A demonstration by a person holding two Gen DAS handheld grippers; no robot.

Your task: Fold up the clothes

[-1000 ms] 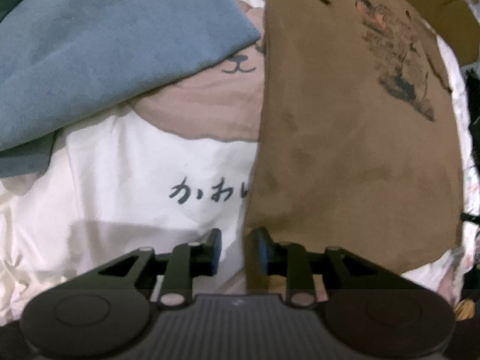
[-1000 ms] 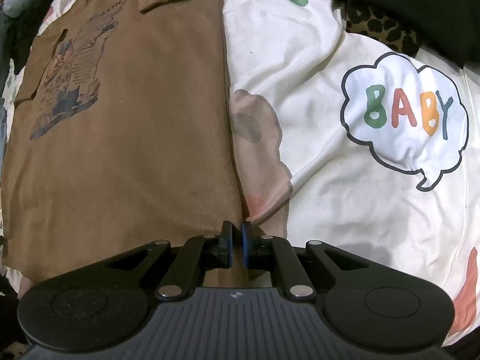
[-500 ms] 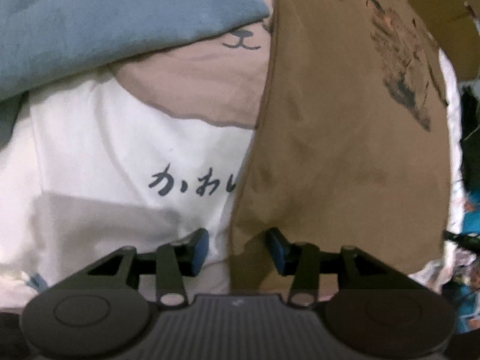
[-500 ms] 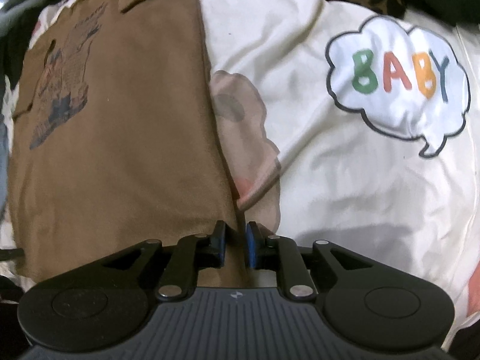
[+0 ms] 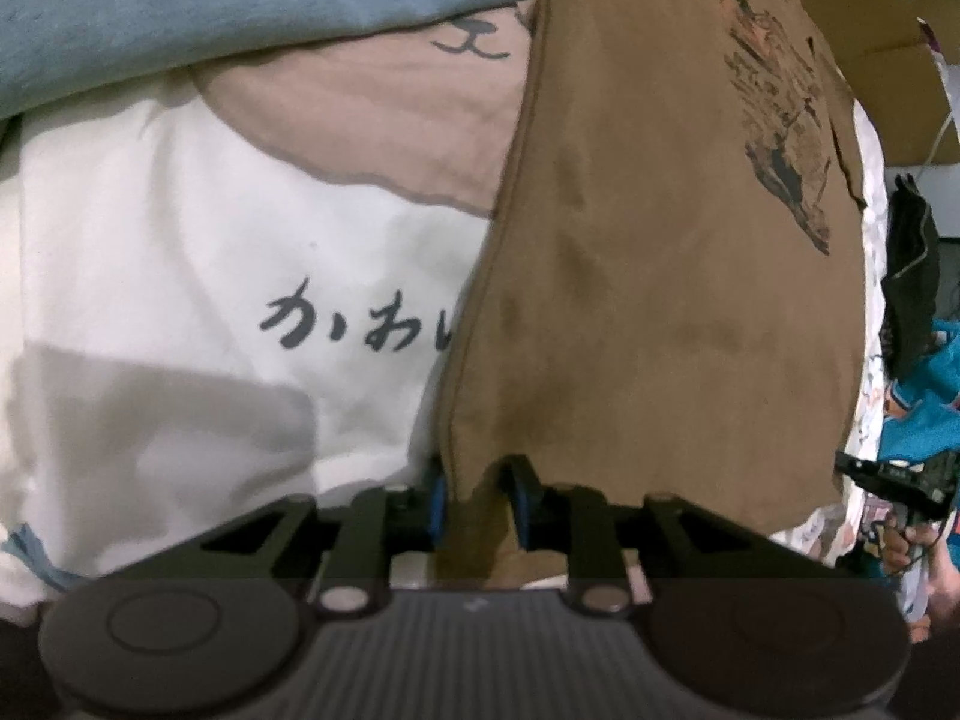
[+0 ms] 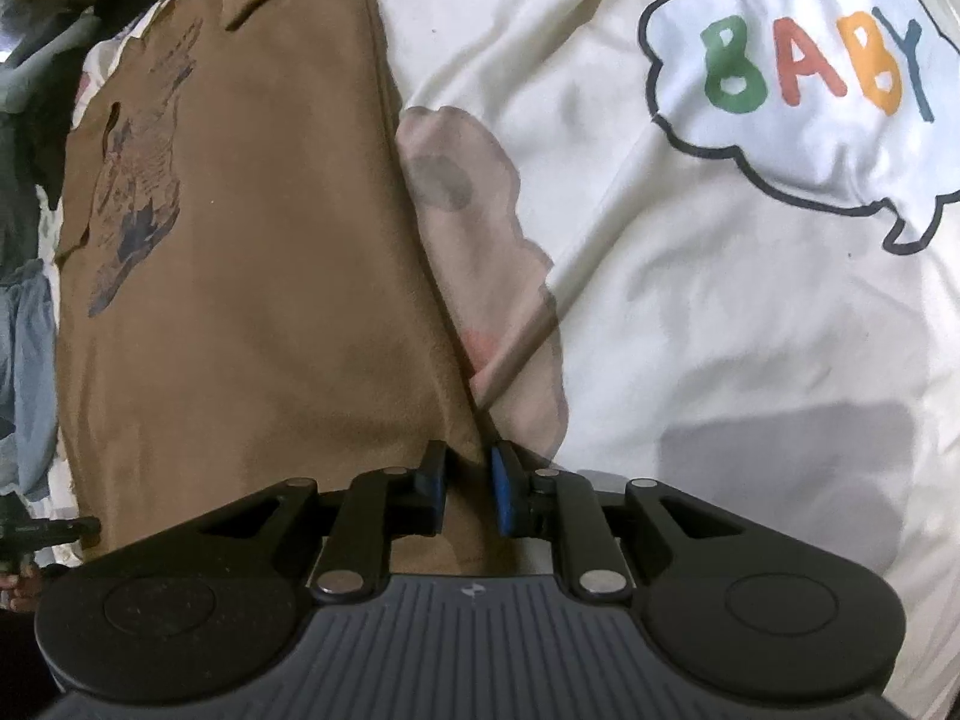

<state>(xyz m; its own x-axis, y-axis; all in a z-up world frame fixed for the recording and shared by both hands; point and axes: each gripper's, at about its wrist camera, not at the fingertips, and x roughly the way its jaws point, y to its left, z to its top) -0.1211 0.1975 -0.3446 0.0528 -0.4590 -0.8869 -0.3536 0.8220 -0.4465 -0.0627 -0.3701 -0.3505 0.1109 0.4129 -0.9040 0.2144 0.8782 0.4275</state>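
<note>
Printed cotton bedsheet (image 6: 690,312) under soft brown shirt (image 5: 648,300), hem between both parted jaws.

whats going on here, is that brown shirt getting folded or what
A person with a handheld gripper in each hand is working on a brown t-shirt lying flat on a cartoon-print bedsheet. The left gripper has the shirt's near left hem corner between its jaws, which have just been closing. The right gripper sits at the near right hem corner; its jaws have just been opening, with the hem edge in the gap. The shirt is already narrowed, sleeves tucked in. A blue garment lies beside it.
</note>
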